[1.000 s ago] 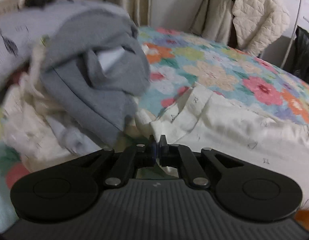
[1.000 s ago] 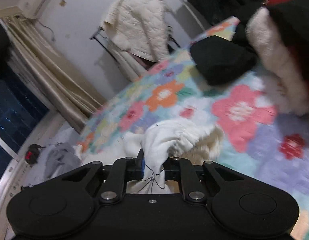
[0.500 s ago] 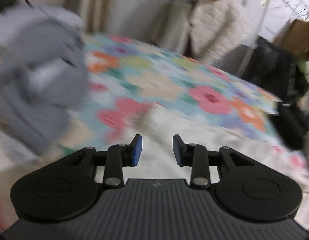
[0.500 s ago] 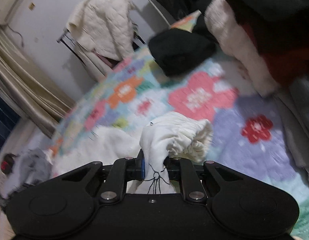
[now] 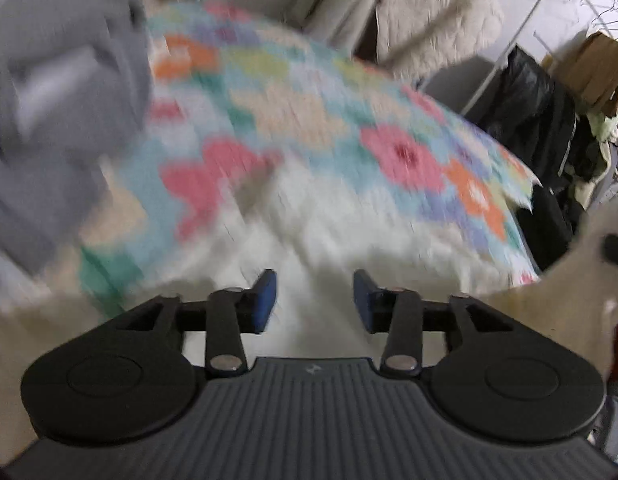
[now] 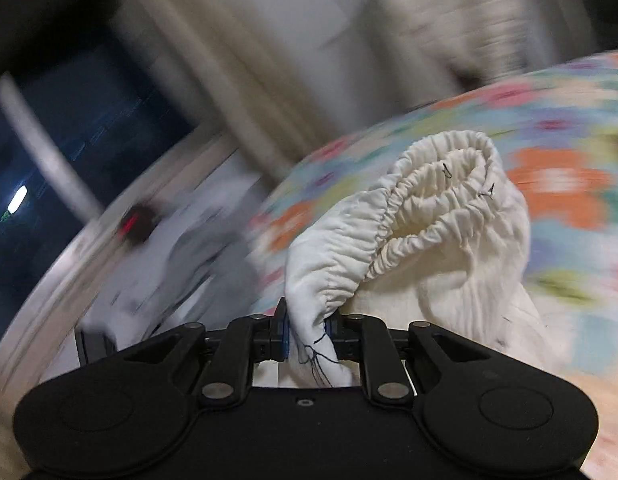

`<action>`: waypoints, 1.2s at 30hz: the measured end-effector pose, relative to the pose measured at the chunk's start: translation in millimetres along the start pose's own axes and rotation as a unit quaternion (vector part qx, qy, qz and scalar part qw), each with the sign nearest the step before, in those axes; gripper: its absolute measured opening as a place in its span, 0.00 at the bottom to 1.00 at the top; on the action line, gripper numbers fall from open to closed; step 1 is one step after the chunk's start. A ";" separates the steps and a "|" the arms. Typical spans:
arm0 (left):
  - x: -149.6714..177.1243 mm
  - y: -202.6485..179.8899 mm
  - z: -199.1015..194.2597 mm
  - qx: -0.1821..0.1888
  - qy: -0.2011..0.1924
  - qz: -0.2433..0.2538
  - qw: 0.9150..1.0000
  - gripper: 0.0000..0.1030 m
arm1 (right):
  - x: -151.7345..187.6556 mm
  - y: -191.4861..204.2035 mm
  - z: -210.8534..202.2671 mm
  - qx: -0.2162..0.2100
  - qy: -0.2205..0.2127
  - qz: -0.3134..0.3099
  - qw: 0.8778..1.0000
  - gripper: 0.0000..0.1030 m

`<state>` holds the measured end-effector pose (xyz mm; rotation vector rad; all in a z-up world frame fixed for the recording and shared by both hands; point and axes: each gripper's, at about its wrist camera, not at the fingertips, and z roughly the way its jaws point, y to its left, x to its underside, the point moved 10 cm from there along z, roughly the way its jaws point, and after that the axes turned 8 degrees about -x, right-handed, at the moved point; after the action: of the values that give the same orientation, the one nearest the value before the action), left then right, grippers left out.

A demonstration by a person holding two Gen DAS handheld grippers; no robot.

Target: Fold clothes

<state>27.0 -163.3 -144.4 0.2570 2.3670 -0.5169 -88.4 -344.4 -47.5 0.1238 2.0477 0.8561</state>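
Step in hand: spreading out 1 garment before its 1st fold, as judged from the grasp and the lie of the cloth.

Right tool [image 6: 307, 330]: jaws closed on the elastic waistband [image 6: 425, 196] of a cream-white garment [image 6: 461, 280], apparently trousers or shorts. The gathered band rises in a loop above the jaws, and loose dark threads hang at the pinch point. The rest of the cloth trails down toward the bed. The right wrist view is heavily smeared, so finer detail cannot be read.

Left tool [image 5: 314, 300]: jaws apart, with nothing between the blue pads [image 5: 265, 300]. It hovers above the pale cloth [image 5: 337, 232] spread across the near part of the bed, over the floral bedspread [image 5: 397, 152]. This view is also blurred.

Other items: a grey garment [image 5: 57, 92] lies heaped toward the left side of the bed. A quilted cream jacket [image 5: 433, 20] hangs on a rack beyond the far edge.

Next move, as a judgement:
1. Bring the left tool to a free edge of the cream-white garment, preferably the opposite end of the waistband.
2. Close on a single layer only.
3. Draw both tools apart to flatten the cloth on the bedspread, clear of the grey heap.
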 end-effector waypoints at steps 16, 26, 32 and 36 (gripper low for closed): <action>1.7 32.8 7.2 0.008 -0.059 -0.017 0.998 0.56 | 42.9 -55.1 -15.2 0.069 0.035 0.026 0.997 0.52; 27.6 -16.1 27.8 0.051 -0.009 0.028 0.998 0.71 | 78.3 -71.5 25.9 0.096 0.157 -0.085 0.979 0.52; 49.1 -15.1 55.2 -0.048 -0.006 0.101 0.994 0.41 | 74.4 -79.4 91.0 0.082 0.204 -0.183 0.958 0.47; 34.2 -1.0 40.9 -0.046 -0.052 0.060 0.996 0.26 | 30.9 -100.5 94.6 0.102 0.130 -0.145 0.976 0.41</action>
<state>25.4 -180.3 -194.9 0.3205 2.2514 -0.3548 -12.0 -358.7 -165.7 -0.1811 2.3231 0.4991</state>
